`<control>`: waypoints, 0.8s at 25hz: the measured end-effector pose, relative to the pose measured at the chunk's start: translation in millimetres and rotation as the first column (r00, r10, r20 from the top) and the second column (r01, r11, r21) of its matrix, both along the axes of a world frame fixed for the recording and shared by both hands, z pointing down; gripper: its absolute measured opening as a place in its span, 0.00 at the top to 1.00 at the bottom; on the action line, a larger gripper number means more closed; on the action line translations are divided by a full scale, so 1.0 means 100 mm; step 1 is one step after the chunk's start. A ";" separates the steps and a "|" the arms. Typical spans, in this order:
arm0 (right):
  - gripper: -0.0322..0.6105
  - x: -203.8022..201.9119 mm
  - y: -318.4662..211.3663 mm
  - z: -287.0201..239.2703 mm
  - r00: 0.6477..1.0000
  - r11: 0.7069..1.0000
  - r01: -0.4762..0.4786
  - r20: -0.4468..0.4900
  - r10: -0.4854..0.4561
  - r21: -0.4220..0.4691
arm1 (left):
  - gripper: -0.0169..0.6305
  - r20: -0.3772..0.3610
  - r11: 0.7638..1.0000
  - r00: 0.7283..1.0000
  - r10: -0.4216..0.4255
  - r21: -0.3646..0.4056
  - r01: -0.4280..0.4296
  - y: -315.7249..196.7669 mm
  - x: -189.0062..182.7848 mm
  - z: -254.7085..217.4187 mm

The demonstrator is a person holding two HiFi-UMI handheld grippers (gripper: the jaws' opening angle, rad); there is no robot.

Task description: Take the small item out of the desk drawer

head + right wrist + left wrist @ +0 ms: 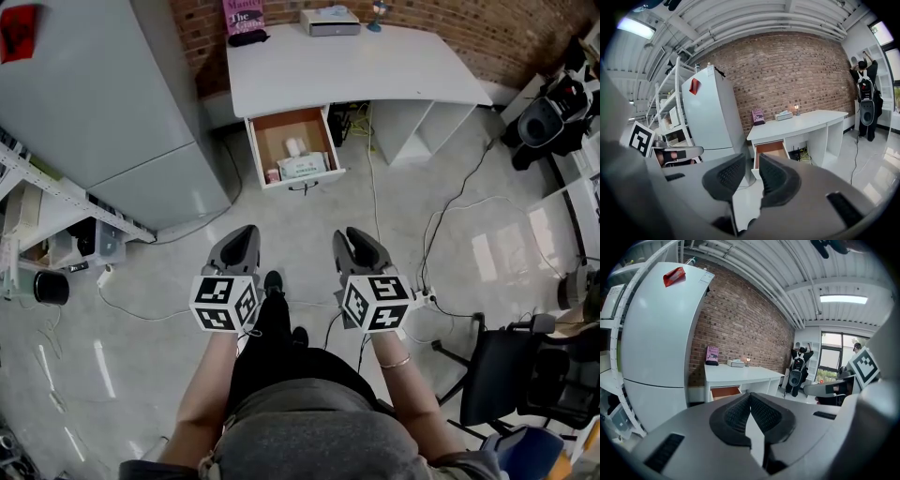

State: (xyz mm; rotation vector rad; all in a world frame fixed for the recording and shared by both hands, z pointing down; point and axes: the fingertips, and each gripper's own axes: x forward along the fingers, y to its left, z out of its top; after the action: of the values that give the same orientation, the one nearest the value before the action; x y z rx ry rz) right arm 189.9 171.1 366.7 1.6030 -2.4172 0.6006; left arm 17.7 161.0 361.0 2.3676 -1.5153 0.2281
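The drawer (281, 127) is seen pulled out from under the left end of the white desk (375, 70), its length running from the desk front toward the person. Three things are carried in it: a small white item (295, 146) near the middle of the drawer floor, a flat pack of wipes (304, 167) laid along the front edge, and a small jar (273, 175) in the front left corner. The white item is judged the likeliest target, though that is not settled by the views; its long axis cannot be told at this range. Both tools are held low before the body, well apart from the desk. The left gripper (246, 232) is shown with its pads pressed together and nothing between them, while the right gripper (349, 234) is held with a narrow gap between its pads, also empty. The drawer lies straight ahead and roughly midway between the two, so neither is clearly nearer; in the right gripper view it is framed just past the gap in the jaws, so that side is judged the better aimed. A long forward approach is needed before any reach down into the drawer.
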 end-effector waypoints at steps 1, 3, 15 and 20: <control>0.80 -0.01 -0.06 0.03 1.000 1.000 0.001 -0.002 -0.001 -0.010 | 0.94 -0.001 1.000 1.000 0.003 -0.005 -0.003 -0.06 -0.01 0.02; 0.78 -0.05 -0.19 0.08 1.000 1.000 0.001 0.000 -0.001 -0.030 | 0.94 0.001 1.000 1.000 0.010 -0.013 -0.010 -0.19 -0.04 0.05; 0.72 -0.38 -1.16 0.26 1.000 0.995 0.004 -0.010 -0.005 -0.101 | 0.94 -0.035 0.998 0.999 0.006 -0.055 -0.007 -1.12 -0.36 0.25; 0.71 -0.47 -1.54 0.30 1.000 0.992 -0.014 -0.026 0.011 -0.123 | 0.94 -0.044 0.997 0.999 0.021 -0.074 -0.024 -1.48 -0.48 0.30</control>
State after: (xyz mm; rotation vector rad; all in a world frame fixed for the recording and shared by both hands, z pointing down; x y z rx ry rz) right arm 143.0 17.3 397.2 1.5678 -2.3044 0.7124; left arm -30.1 13.0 390.9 2.3173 -1.4365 0.2332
